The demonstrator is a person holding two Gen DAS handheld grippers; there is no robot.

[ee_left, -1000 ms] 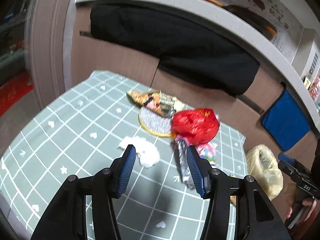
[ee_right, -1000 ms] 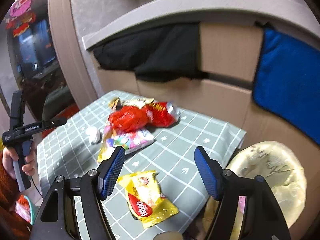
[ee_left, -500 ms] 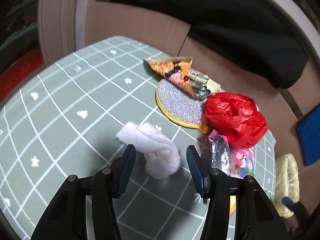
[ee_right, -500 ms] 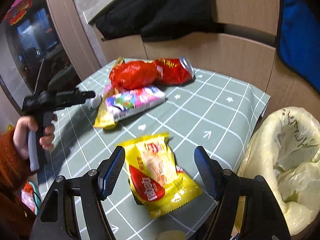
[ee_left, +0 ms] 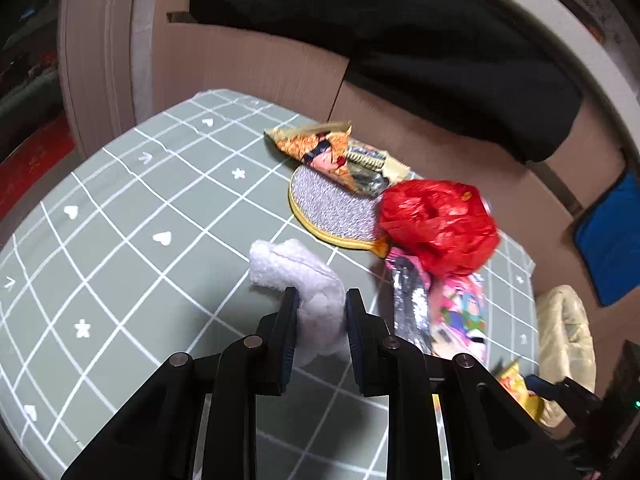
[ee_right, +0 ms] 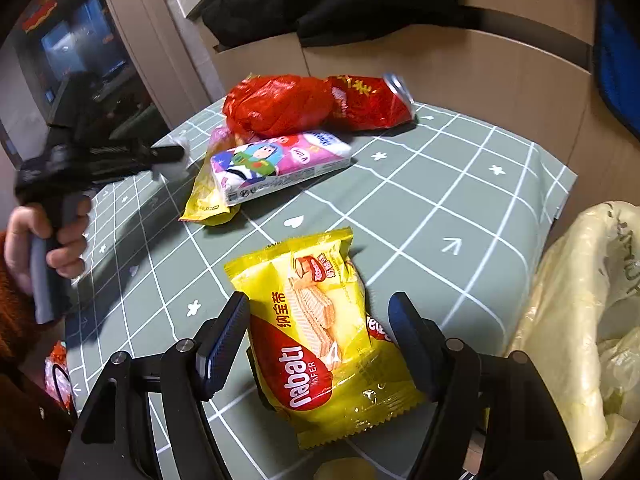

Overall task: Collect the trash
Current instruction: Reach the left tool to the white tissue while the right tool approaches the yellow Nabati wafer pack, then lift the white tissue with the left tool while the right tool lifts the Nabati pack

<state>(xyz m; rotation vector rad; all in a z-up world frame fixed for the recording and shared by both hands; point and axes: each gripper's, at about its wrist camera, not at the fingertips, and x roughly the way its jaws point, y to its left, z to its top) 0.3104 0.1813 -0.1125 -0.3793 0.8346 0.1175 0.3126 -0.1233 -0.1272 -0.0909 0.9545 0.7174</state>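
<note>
— So, where are the jaws?
— On the left gripper [ee_left: 320,312] they pinch the white tissue wad [ee_left: 308,280], which still touches the counter [ee_left: 120,220]. On the right gripper [ee_right: 320,344] they gape around the yellow wafer packet [ee_right: 320,340] (not yet squeezed).
— Which step?
— Picking up, I'd judge. Next: close on the packet, lift both, carry them to the trash bag [ee_right: 580,300] beside the counter.
</note>
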